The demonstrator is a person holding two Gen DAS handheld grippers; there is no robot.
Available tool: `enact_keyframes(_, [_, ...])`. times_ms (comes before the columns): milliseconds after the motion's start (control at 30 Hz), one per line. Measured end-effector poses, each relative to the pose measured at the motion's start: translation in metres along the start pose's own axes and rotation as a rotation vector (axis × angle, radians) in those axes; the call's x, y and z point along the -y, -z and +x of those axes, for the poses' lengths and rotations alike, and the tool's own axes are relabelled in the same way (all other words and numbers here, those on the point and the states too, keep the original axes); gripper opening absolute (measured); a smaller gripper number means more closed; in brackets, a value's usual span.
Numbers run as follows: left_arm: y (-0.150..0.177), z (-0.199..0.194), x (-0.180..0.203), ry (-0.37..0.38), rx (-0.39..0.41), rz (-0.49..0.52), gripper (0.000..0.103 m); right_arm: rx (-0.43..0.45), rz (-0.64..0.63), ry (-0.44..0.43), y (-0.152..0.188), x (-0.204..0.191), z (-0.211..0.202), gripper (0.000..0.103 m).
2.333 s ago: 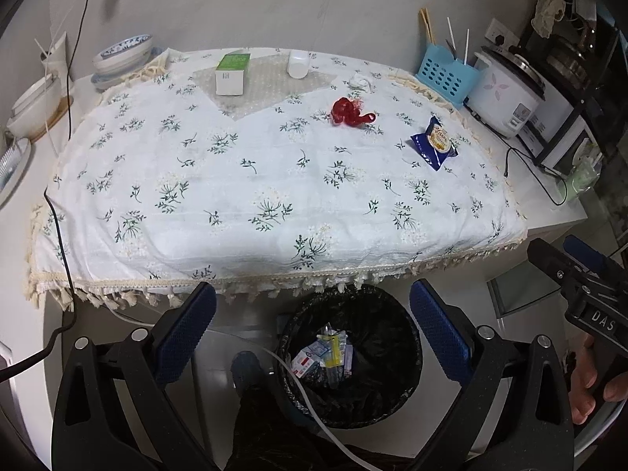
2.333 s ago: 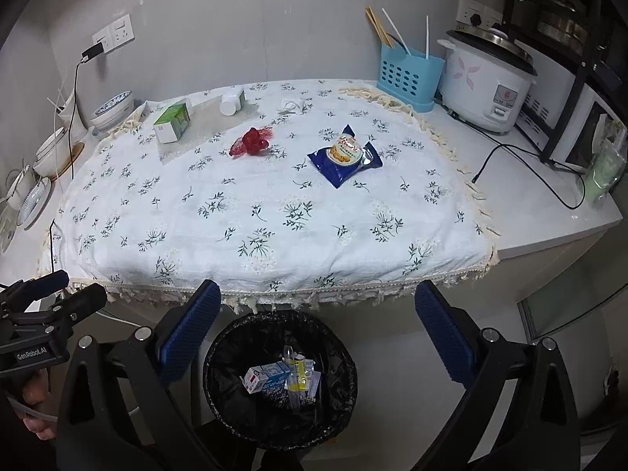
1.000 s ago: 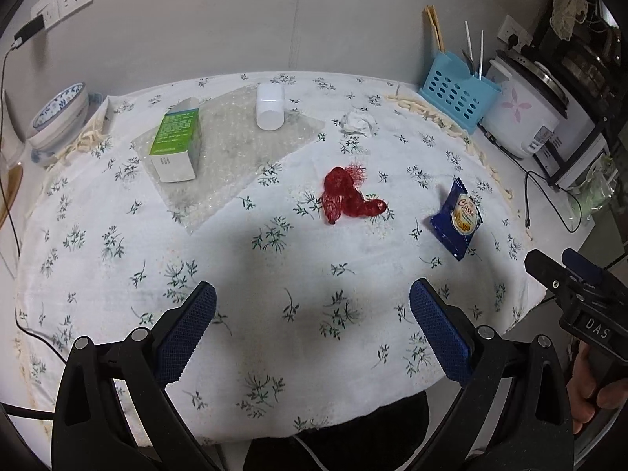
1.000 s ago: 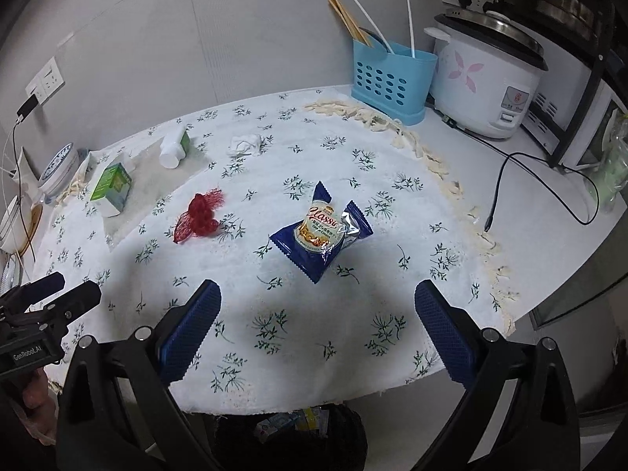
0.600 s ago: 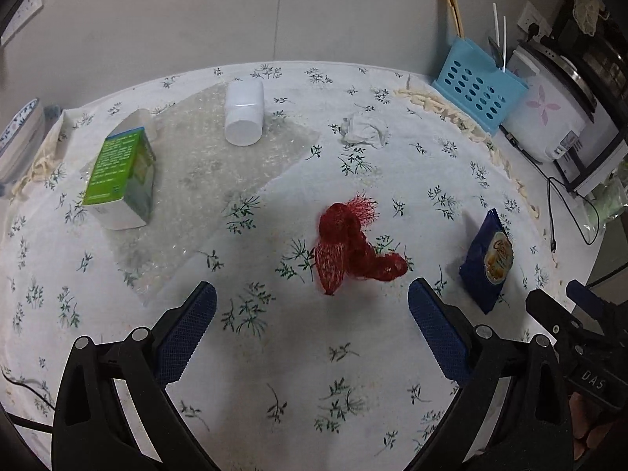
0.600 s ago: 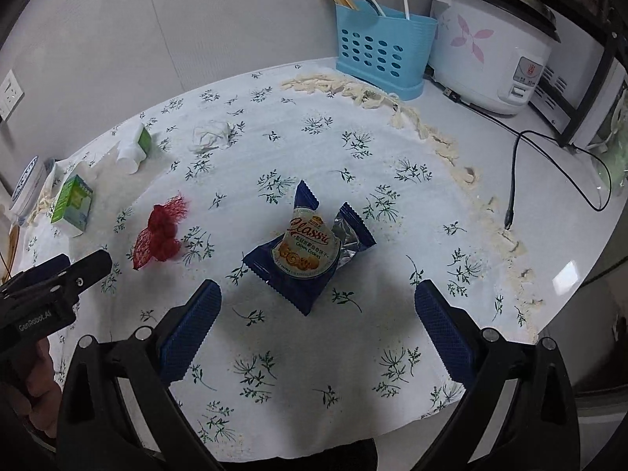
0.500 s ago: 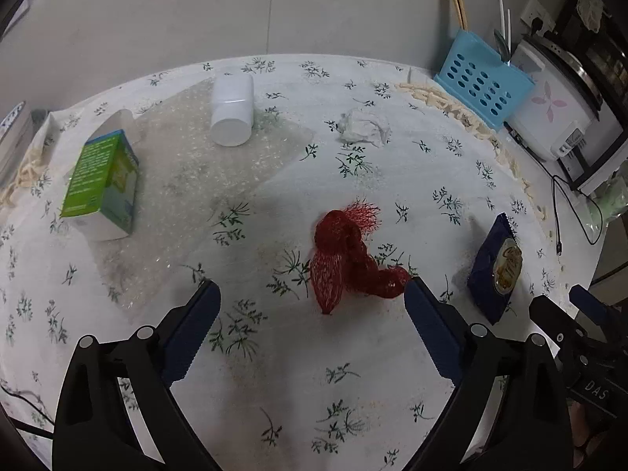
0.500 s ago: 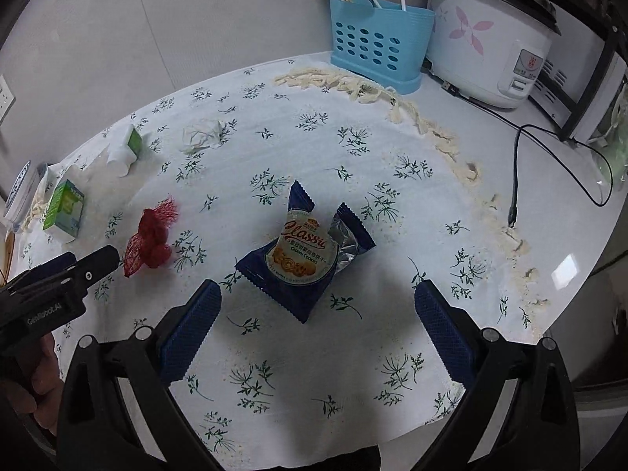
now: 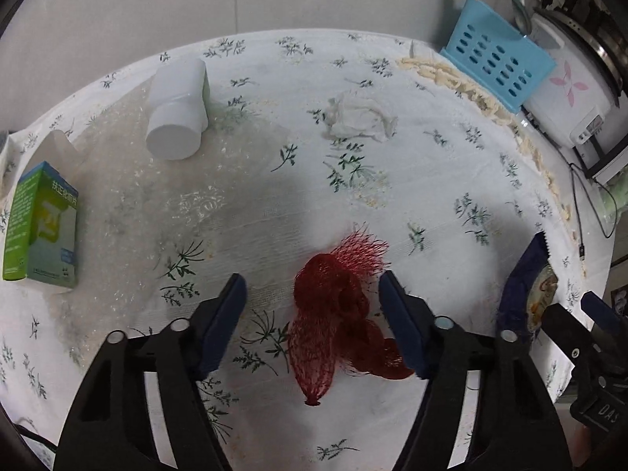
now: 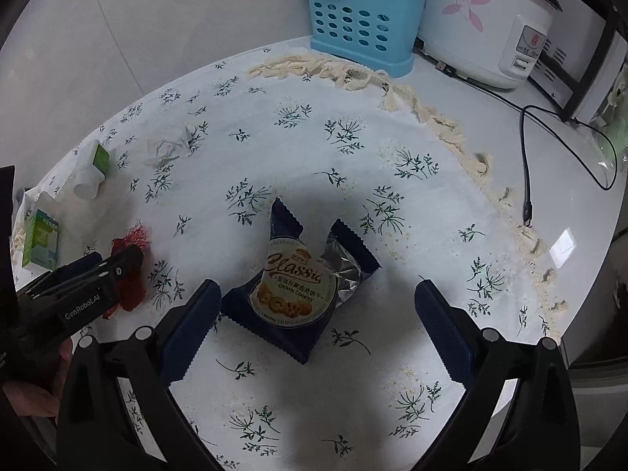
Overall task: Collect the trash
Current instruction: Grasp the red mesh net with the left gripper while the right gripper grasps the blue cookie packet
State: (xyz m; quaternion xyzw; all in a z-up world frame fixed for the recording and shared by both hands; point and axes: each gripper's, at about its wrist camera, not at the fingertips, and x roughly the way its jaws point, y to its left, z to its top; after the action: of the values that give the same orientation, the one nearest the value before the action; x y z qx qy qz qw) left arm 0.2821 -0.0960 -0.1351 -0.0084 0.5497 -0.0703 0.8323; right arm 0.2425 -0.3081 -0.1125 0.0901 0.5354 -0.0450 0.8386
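The left gripper straddles the red mesh net lying crumpled on the floral tablecloth. Its jaws are closing with the net between them, and the pads do not yet press it, probably so the soft mesh bunches into one bite. The right gripper hangs with jaws spread wide around the torn blue cookie wrapper, untouched. Farther out, at ten o'clock of the net, lie a green box and a white bottle on a clear sheet; at twelve, a crumpled tissue. Nothing blocks either grab.
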Motion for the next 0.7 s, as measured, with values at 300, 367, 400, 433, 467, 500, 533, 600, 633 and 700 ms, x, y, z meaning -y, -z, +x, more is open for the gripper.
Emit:
enact_keyframes(300, [-0.001,-0.001,0.006,-0.082,0.005,0.071,0.022,-0.067,0.083,-0.002,-0.004,0.005,0.027,0.087])
enact_keyframes(367, [-0.003,-0.002,0.006,-0.069,0.006,0.073,0.018,-0.071,0.1,-0.011,-0.005,0.007,0.028,0.084])
enact_keyframes(400, [-0.002,-0.004,0.005,-0.059,0.005,0.073,0.016,-0.07,0.103,-0.013,-0.006,0.006,0.028,0.082])
enact_keyframes(433, [-0.002,-0.006,0.004,-0.051,0.008,0.075,0.016,-0.069,0.1,-0.013,-0.007,0.006,0.028,0.077])
enact_keyframes(467, [-0.001,-0.009,0.004,-0.048,0.013,0.076,0.016,-0.07,0.095,-0.01,-0.008,0.004,0.028,0.072])
enact_keyframes(500, [-0.001,-0.012,0.002,-0.046,0.021,0.077,0.016,-0.072,0.091,-0.01,-0.009,0.004,0.028,0.069])
enact_keyframes(533, [0.002,-0.016,0.001,-0.043,0.026,0.076,0.016,-0.083,0.09,-0.004,-0.01,0.003,0.029,0.061])
enact_keyframes(600, [0.003,-0.022,-0.003,-0.033,0.032,0.066,0.016,-0.105,0.099,-0.007,-0.01,0.004,0.033,0.052])
enact_keyframes(633, [0.003,-0.024,-0.004,-0.029,0.036,0.064,0.016,-0.105,0.107,-0.014,-0.009,0.005,0.033,0.052])
enact_keyframes(700, [0.004,-0.028,-0.006,-0.028,0.041,0.062,0.016,-0.1,0.106,-0.014,-0.009,0.006,0.034,0.051])
